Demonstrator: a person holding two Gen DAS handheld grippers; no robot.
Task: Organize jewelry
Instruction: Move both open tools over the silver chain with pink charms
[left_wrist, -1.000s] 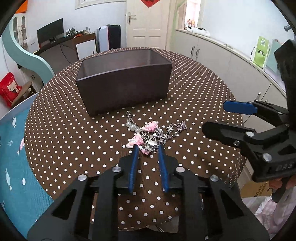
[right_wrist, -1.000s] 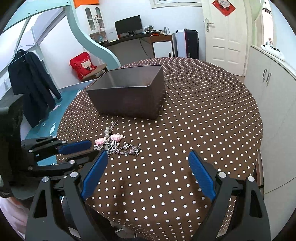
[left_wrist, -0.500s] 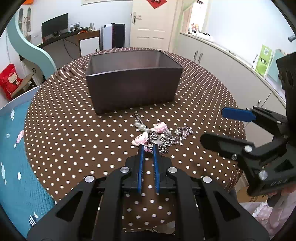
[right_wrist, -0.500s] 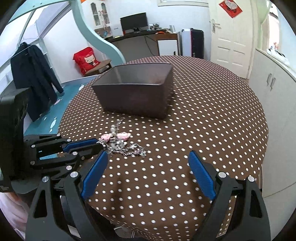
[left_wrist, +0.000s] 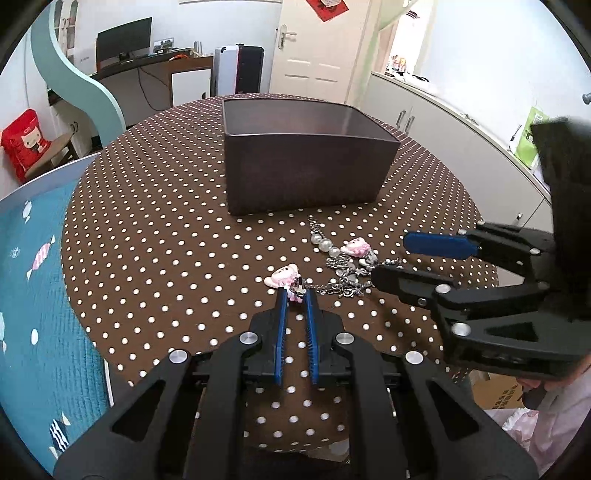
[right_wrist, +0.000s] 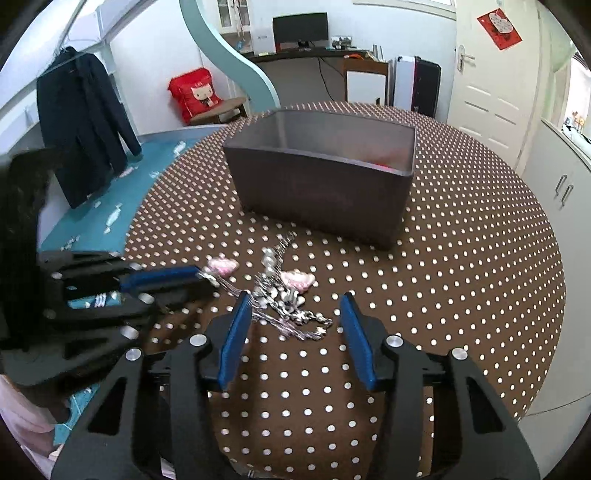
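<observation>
A tangle of silver chain jewelry (left_wrist: 347, 271) with pearls and pink charms lies on the dotted table in front of a dark box (left_wrist: 306, 173). My left gripper (left_wrist: 296, 291) is shut on the end of a chain by one pink charm (left_wrist: 282, 276), drawn to the left of the pile. My right gripper (right_wrist: 295, 306) is open, its blue fingers either side of the chain pile (right_wrist: 288, 302). The right gripper also shows in the left wrist view (left_wrist: 406, 258). The left gripper also shows in the right wrist view (right_wrist: 201, 277). The box (right_wrist: 321, 177) stands just behind the pile.
The round table (left_wrist: 147, 229) has a brown cloth with white dots. A blue bed cover (left_wrist: 33, 295) lies left of it. White cabinets (left_wrist: 461, 140) run along the right. Something red shows inside the box (right_wrist: 384, 162).
My left gripper closed on the chain by a pink charm and pulled it left out of the pile. My right gripper moved in over the pile, still open.
</observation>
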